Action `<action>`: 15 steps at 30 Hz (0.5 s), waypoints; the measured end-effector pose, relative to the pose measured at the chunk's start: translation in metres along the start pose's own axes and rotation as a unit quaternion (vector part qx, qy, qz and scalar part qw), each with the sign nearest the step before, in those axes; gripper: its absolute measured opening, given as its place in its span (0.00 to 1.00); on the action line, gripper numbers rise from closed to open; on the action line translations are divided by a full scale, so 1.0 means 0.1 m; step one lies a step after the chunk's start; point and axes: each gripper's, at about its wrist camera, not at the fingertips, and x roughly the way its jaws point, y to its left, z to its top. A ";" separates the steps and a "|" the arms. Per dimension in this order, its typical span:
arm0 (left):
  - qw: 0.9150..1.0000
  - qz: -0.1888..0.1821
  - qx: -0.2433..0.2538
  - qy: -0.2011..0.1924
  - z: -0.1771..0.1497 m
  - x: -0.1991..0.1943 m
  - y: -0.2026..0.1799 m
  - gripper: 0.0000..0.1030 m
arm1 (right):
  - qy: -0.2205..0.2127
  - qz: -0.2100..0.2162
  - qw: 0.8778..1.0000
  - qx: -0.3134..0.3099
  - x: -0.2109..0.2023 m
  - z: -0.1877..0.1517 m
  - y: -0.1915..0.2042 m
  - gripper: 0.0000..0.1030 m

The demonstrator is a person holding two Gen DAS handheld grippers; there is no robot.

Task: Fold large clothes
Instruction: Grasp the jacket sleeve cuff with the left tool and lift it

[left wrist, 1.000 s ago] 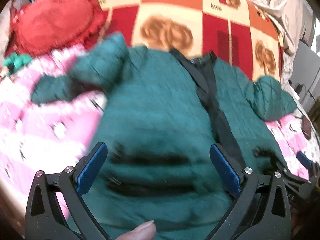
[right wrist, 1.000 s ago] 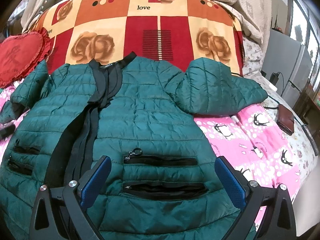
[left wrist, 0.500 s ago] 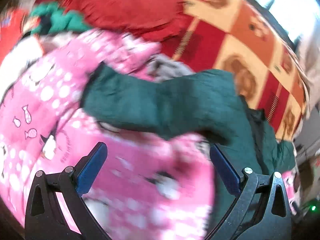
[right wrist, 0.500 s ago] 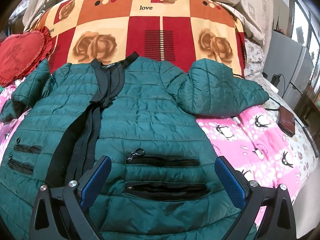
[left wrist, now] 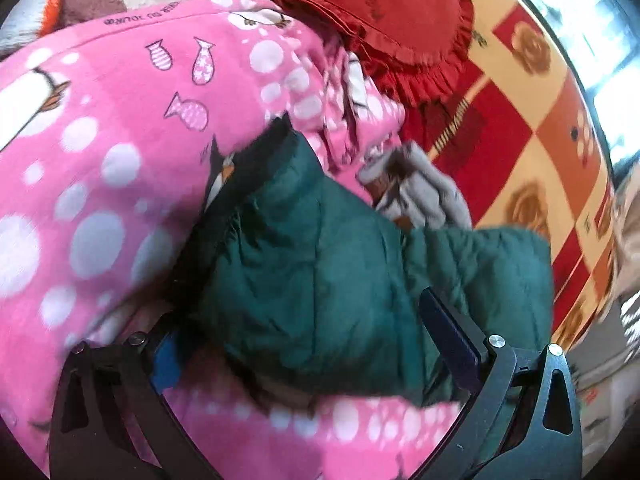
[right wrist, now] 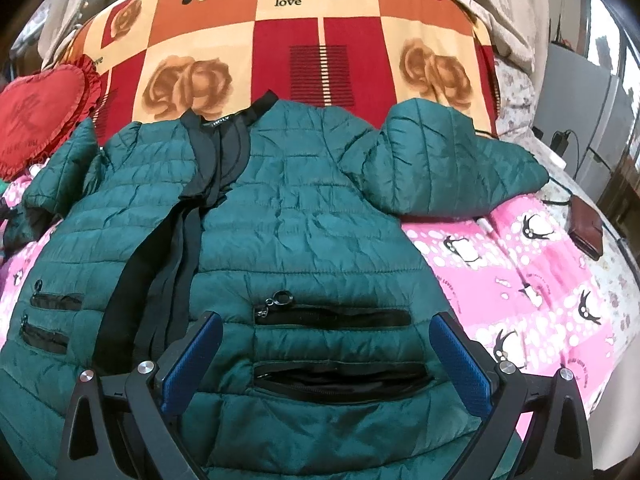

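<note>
A dark green quilted jacket point(right wrist: 304, 216) lies face up on the bed, black placket and zip pockets showing, both sleeves spread out. My right gripper point(right wrist: 326, 356) is open and hovers above the jacket's lower front, over the right zip pockets. In the left wrist view the jacket's left sleeve point(left wrist: 320, 280) with its black cuff lies on the pink blanket. My left gripper point(left wrist: 308, 344) is open and straddles that sleeve, one finger on each side; its left pad is partly hidden by fabric.
A pink penguin blanket point(right wrist: 520, 280) covers the bed, with a red-orange checked blanket point(right wrist: 320, 40) behind. A red heart cushion point(right wrist: 36, 120) lies at the left, next to a grey cloth item point(left wrist: 420, 188). A brown wallet point(right wrist: 586, 228) and cables lie at the right.
My left gripper has swung left off the jacket body and dropped close onto the left sleeve. The right gripper has barely moved.
</note>
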 end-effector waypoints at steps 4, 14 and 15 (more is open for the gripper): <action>1.000 0.015 -0.008 -0.004 -0.01 0.00 -0.02 0.09 | 0.002 -0.001 1.000 0.001 0.00 0.01 0.00 0.99; 0.992 0.055 0.008 -0.115 -0.01 -1.01 -0.11 0.09 | -0.007 -0.005 1.000 -0.004 -0.04 -0.01 0.00 0.99; 0.989 0.064 0.010 -0.132 0.03 -1.16 -0.11 0.09 | -0.007 -0.005 1.000 -0.003 -0.05 -0.01 0.00 0.99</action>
